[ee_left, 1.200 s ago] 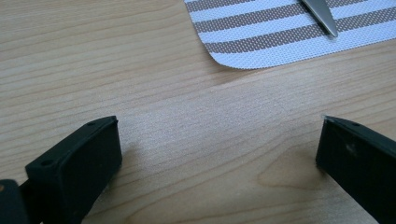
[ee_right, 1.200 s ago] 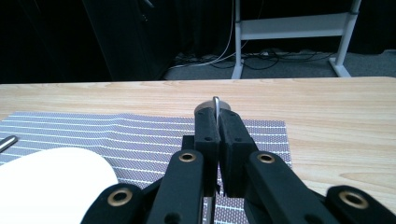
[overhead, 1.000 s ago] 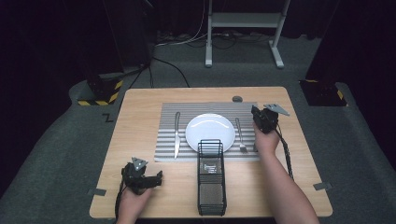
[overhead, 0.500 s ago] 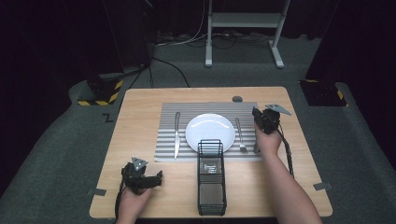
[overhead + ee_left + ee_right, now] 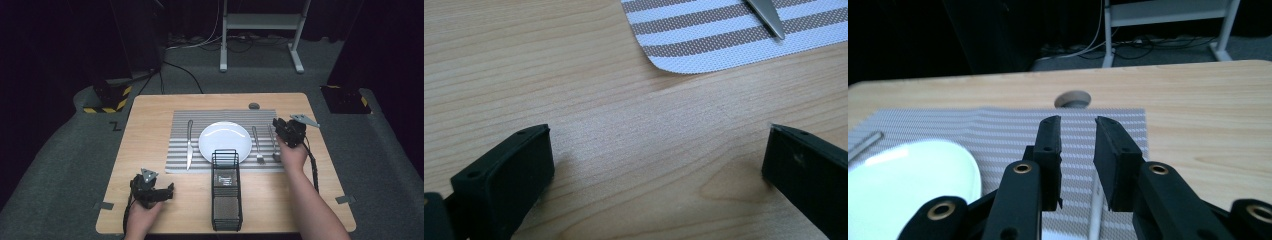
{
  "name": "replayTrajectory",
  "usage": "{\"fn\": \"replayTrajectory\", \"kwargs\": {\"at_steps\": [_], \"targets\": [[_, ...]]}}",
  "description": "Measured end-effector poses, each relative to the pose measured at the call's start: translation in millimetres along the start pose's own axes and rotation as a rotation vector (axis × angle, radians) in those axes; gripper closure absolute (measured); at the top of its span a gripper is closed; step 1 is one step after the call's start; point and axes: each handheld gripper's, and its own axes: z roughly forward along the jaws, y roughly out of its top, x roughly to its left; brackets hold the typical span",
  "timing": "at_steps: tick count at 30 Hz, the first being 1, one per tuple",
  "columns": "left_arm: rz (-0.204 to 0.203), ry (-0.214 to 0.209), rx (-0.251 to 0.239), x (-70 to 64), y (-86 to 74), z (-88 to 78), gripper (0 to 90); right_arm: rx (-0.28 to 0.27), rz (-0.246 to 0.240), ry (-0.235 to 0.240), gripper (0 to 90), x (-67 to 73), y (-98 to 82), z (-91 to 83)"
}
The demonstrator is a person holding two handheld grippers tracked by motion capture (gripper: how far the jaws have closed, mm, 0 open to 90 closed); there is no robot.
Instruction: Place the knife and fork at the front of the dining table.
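- Right gripper (image 5: 280,126): held over the right edge of the striped placemat (image 5: 180,150). Its fingers (image 5: 1050,145) have just been opening and now stand slightly apart, pressing on nothing.
- Utensil (image 5: 274,145): the rightmost piece of cutlery, lying flat on the placemat just right of the fork (image 5: 257,145) and the white plate (image 5: 225,141). Its slim handle (image 5: 1094,215) shows below the gap between the fingers (spoon or second fork cannot be told).
- Handling, as judged: thin, stiff metal, light, smooth and likely to slip. It lies low against the mat, so a pinch across the handle's narrow width at mid-length looks best.
- Left gripper (image 5: 159,190): rests on the near left of the surface (image 5: 589,65), fingers (image 5: 506,170) spread wide and released, nothing between them.
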Motion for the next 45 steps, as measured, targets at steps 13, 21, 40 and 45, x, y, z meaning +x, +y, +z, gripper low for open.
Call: {"fn": "replayTrajectory", "kwargs": {"at_steps": [13,21,40,45], "targets": [[0.003,0.003,0.001,-0.1,0.1,-0.1,0.3,0.059,-0.091,-0.015,67.8,3.1,-42.9,-54.3],[0.008,-0.005,0.002,-0.3,1.9,1.8,0.1,0.069,-0.136,0.006,47.0,15.1,-63.0,-82.3],[0.008,-0.004,0.001,-0.8,0.9,0.9,0.5,0.310,-0.142,-0.074,21.7,-23.4,-103.8,-140.2],[0.000,-0.005,-0.005,-0.2,0.1,-0.2,1.7,0.355,-0.183,-0.051,14.2,-33.9,-107.2,-143.4]]}}
